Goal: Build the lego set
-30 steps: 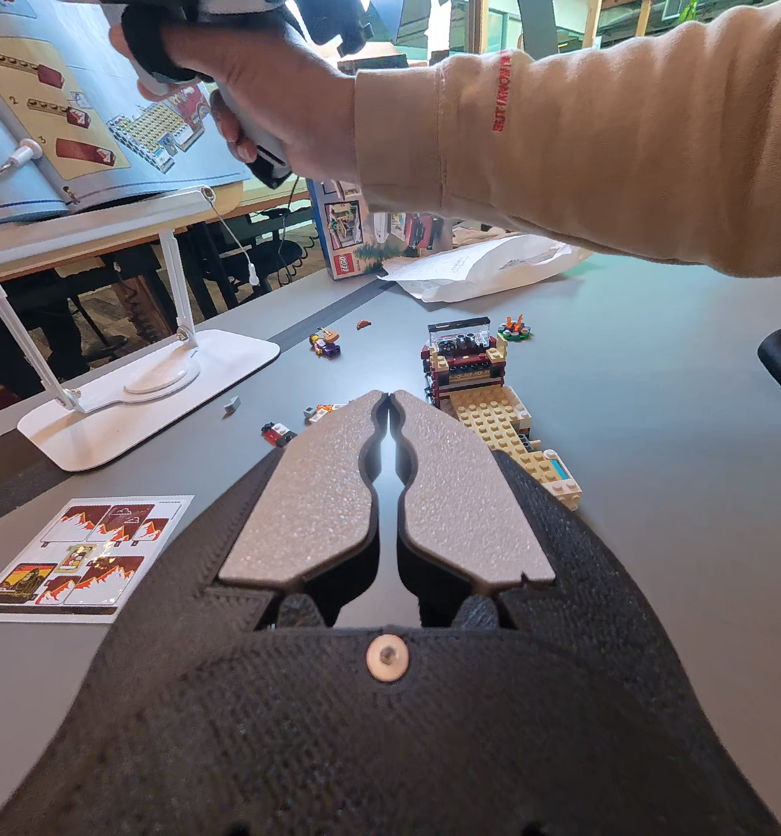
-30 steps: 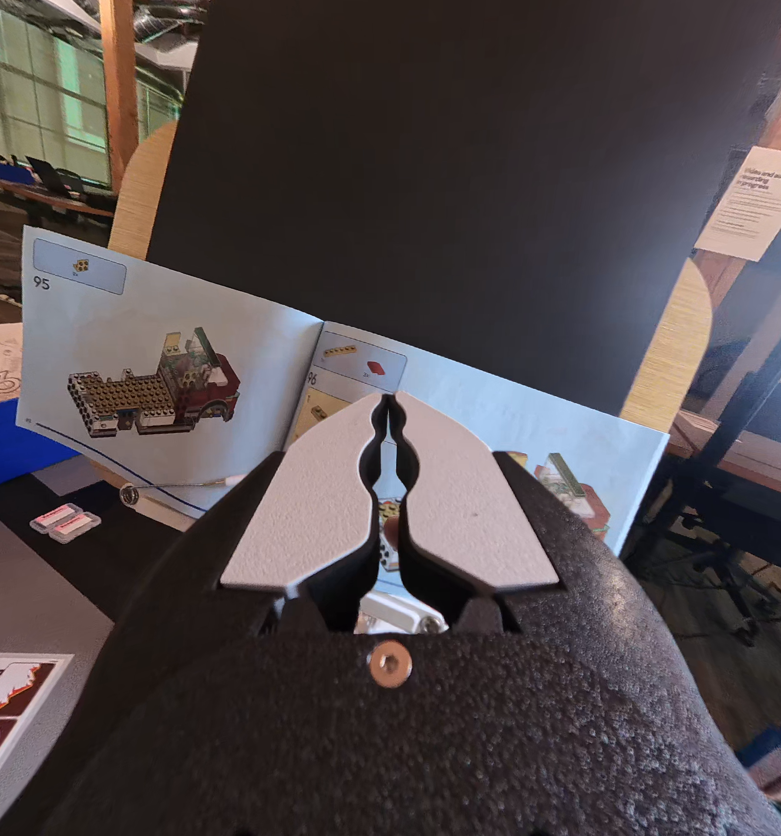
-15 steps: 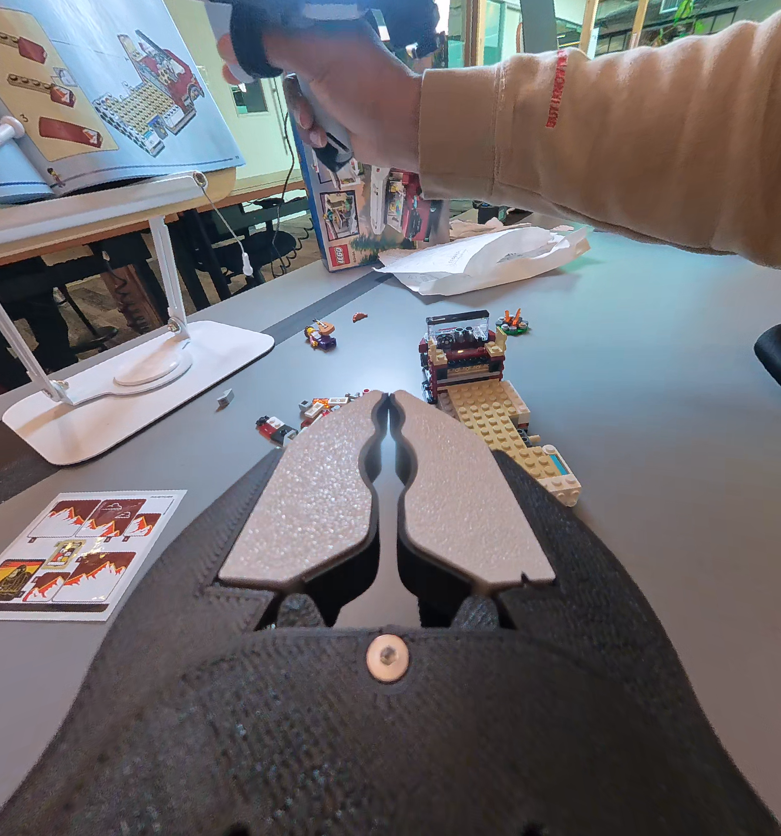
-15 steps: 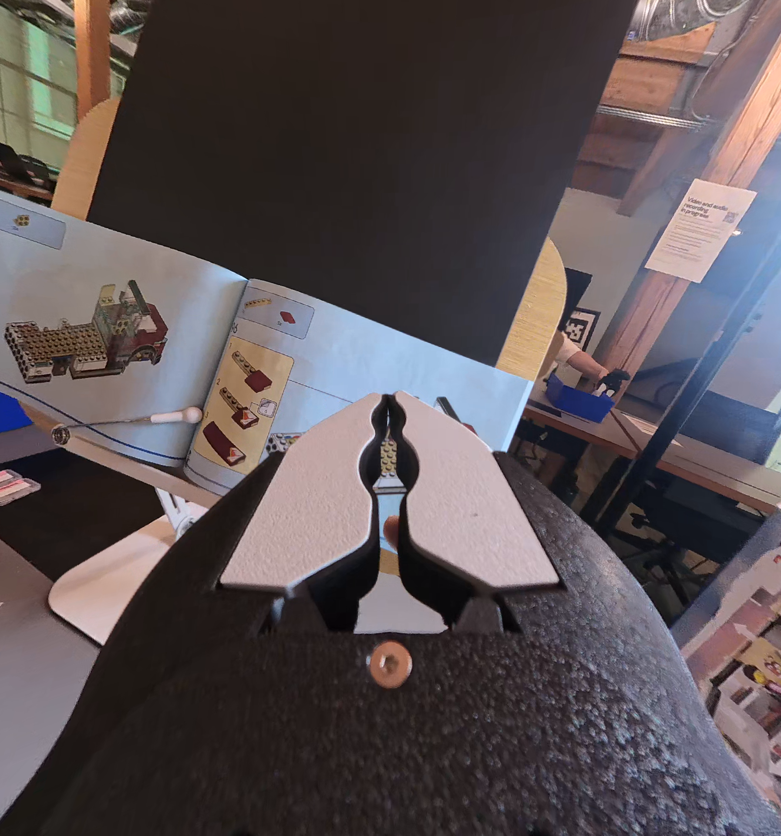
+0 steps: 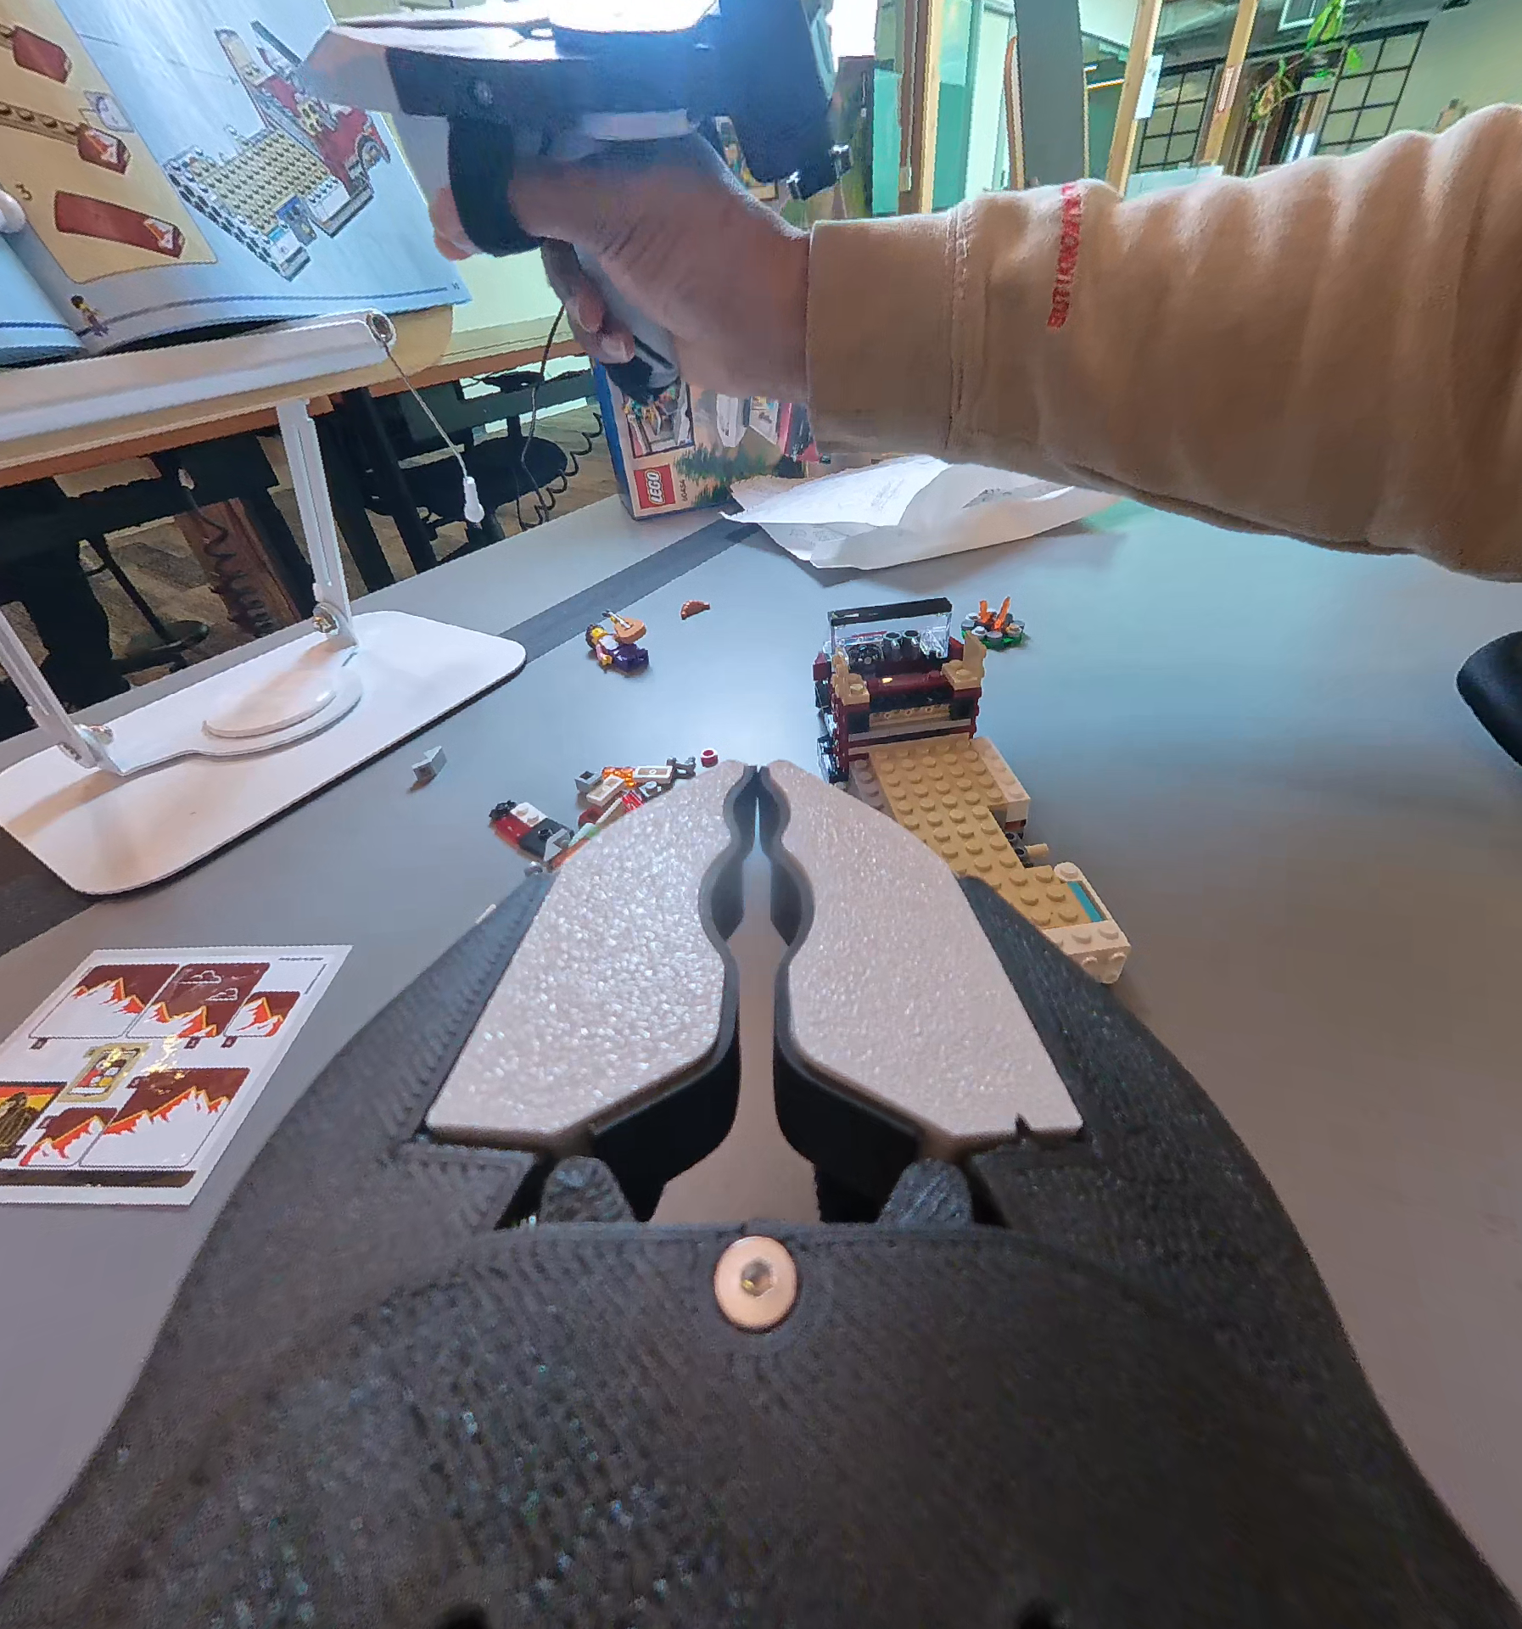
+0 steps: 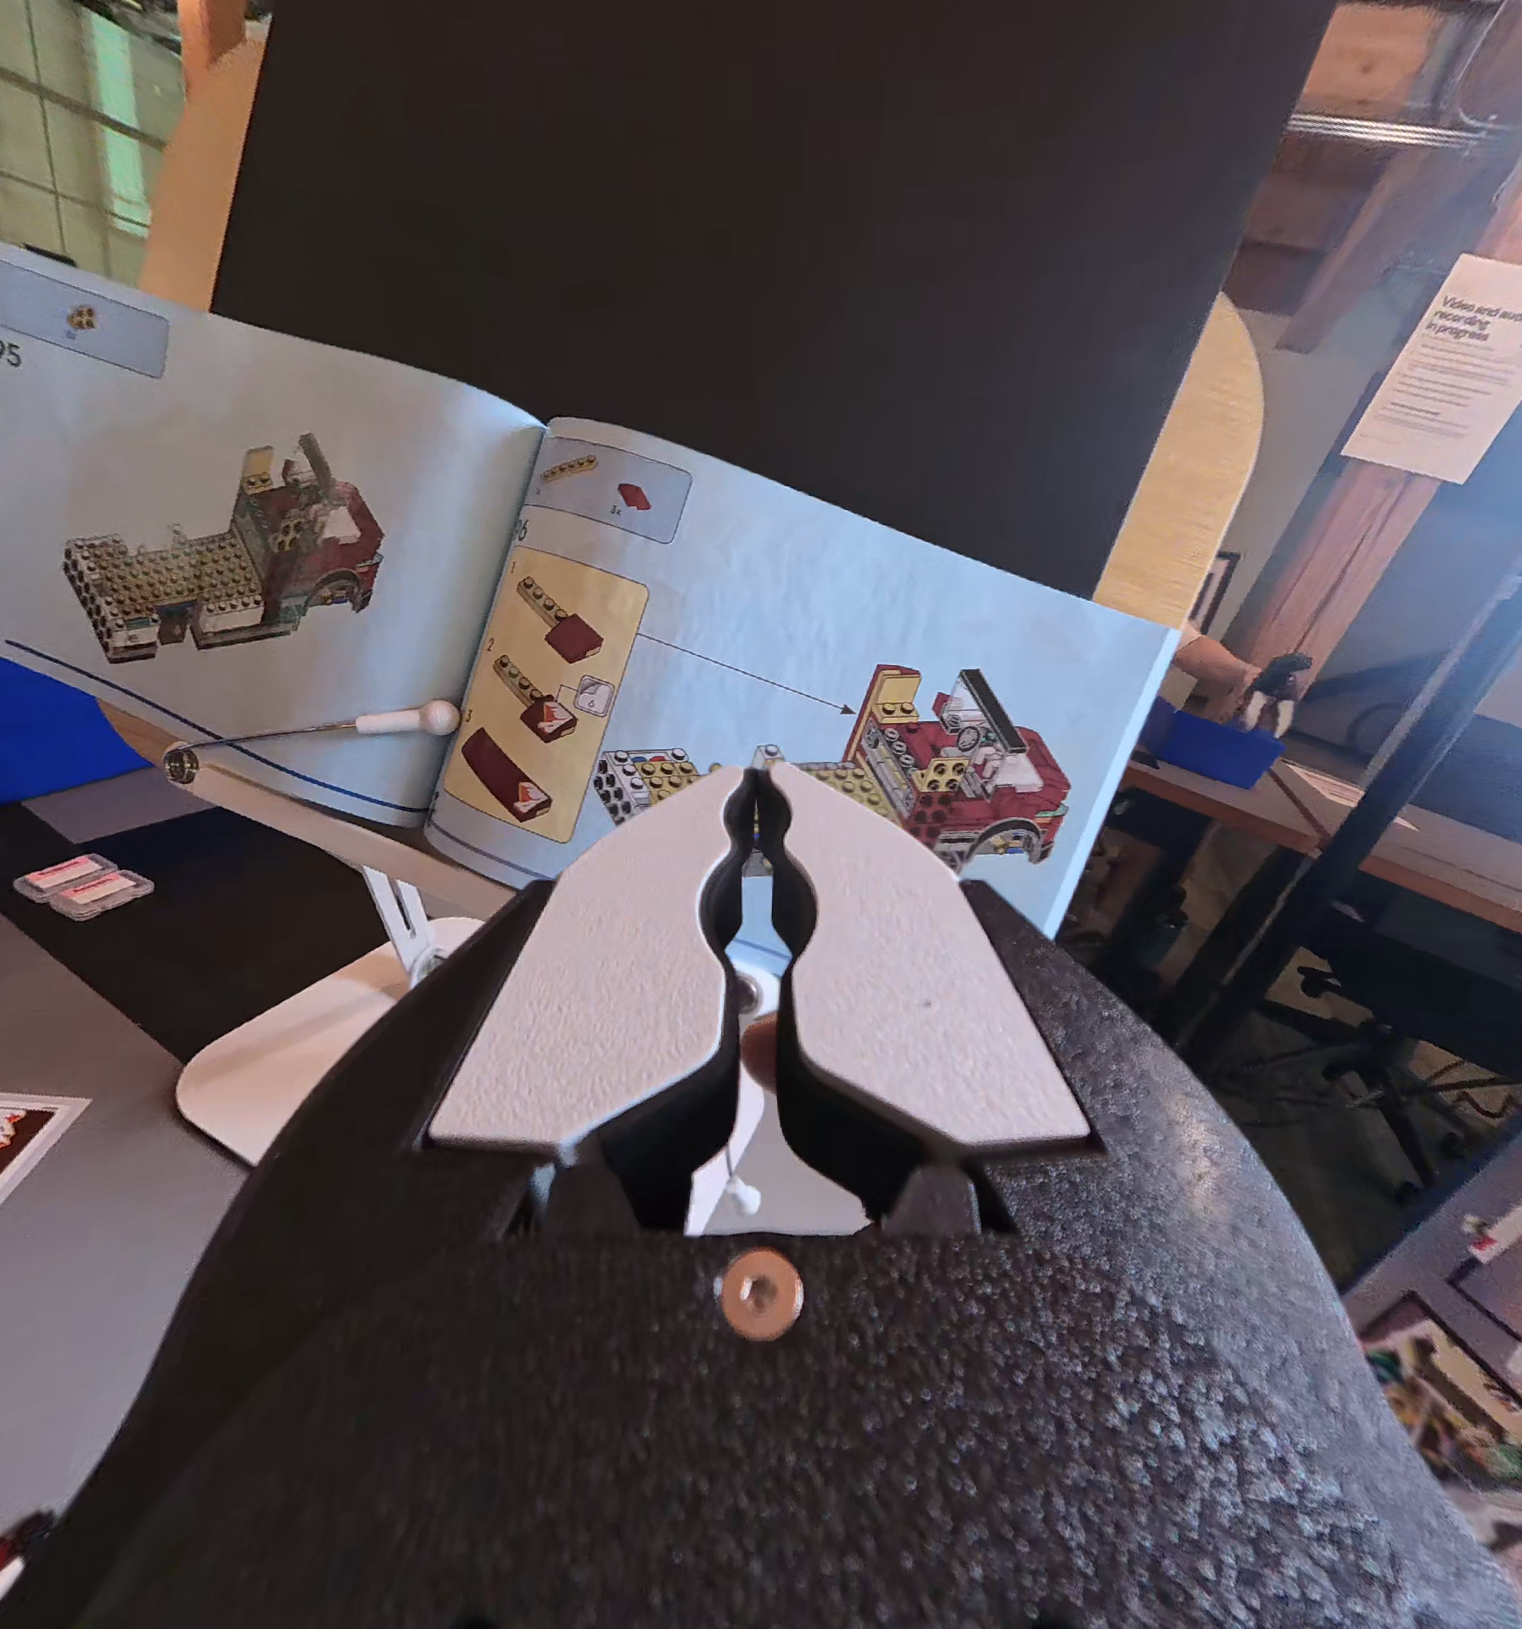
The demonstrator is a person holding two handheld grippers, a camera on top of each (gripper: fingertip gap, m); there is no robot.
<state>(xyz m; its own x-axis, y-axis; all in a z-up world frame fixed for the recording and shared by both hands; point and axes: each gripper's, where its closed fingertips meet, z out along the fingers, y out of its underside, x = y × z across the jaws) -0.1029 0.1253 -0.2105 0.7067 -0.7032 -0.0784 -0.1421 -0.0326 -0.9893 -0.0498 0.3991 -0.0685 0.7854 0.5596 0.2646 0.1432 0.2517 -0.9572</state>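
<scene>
My left gripper (image 5: 759,776) is shut with nothing between its pads. It hovers low over the grey table (image 5: 1269,881). Just beyond its tips lie a pile of small loose bricks (image 5: 616,793) and a part-built dark red and tan brick truck (image 5: 907,705). My right gripper (image 6: 762,780) is also shut with nothing in it. It is raised and points at the open instruction booklet (image 6: 563,617) on its white stand. In the left wrist view a hand (image 5: 678,264) in a beige sleeve holds that gripper up next to the booklet (image 5: 167,176).
The white stand base (image 5: 237,740) is on the left. A sticker sheet (image 5: 123,1067) lies near left. A minifigure (image 5: 618,642), a small grey piece (image 5: 428,765) and a campfire piece (image 5: 993,626) lie about. A set box (image 5: 678,458) and a white bag (image 5: 916,511) are at the back. The gap from one gripper's tips to the other's is roughly 30 cm.
The right gripper swung to the right and then back towards the booklet, which now fills more of its view. The left gripper hardly moved. Both stayed shut.
</scene>
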